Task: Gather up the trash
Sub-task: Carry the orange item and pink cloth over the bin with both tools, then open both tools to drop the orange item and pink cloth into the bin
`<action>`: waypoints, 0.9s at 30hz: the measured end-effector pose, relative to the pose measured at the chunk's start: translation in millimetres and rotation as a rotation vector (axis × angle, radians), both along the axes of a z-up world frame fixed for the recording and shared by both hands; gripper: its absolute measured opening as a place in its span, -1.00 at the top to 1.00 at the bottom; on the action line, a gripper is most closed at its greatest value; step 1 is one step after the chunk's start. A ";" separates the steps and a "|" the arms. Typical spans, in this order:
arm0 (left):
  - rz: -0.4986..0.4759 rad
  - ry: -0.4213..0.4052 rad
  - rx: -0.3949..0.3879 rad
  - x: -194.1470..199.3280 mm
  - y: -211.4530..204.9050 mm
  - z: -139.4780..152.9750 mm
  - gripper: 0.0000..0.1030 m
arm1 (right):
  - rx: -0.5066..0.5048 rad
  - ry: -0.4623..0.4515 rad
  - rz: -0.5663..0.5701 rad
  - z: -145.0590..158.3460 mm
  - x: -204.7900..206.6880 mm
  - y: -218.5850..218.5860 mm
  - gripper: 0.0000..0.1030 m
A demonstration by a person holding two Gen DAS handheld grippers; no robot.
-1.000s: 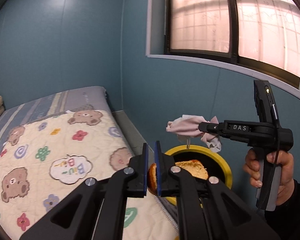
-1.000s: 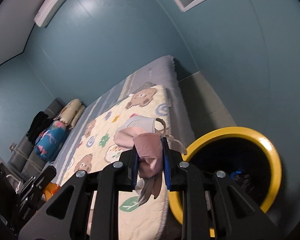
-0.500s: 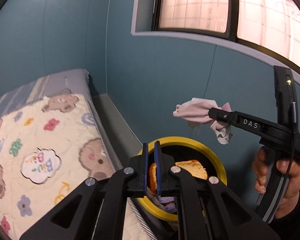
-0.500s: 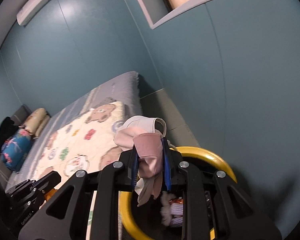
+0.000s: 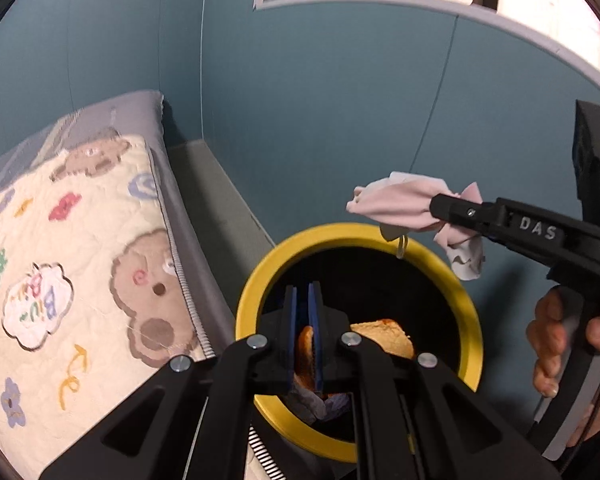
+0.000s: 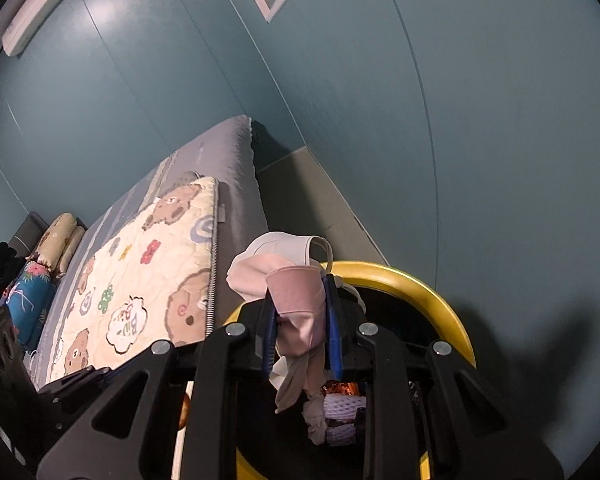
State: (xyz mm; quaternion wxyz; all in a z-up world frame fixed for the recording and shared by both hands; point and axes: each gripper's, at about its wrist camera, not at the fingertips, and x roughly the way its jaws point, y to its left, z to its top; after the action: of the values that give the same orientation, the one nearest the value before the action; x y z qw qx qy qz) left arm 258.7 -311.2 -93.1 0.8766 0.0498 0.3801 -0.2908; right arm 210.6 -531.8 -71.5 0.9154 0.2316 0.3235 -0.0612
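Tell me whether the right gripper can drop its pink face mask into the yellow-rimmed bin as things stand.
Probably yes. The right gripper holds the pink face mask just over the far rim of the yellow-rimmed bin, whose mouth is open; the left gripper sits nearer.

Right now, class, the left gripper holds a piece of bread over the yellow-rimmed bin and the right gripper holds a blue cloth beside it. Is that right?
One detail is wrong: the cloth in the right gripper is pale pink, not blue, as the right wrist view shows. The rest stands: the left gripper holds bread over the yellow-rimmed bin.
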 end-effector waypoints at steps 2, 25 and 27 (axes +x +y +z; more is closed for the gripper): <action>-0.003 0.023 0.006 4.7 -3.2 -9.0 0.89 | 0.019 0.020 0.002 -10.0 4.3 -2.6 0.60; -0.023 0.136 -0.001 13.7 -6.1 -43.7 0.18 | 0.081 0.146 -0.012 -61.6 26.3 -8.9 0.34; -0.017 0.141 -0.009 13.8 -2.3 -42.0 0.18 | 0.084 0.144 -0.015 -61.1 25.7 -8.2 0.34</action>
State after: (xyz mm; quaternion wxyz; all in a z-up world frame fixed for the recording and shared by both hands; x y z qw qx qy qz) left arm 272.5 -313.5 -135.1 0.8454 0.0283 0.4391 -0.3027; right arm 236.3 -540.0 -132.7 0.8787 0.2671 0.3892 -0.0711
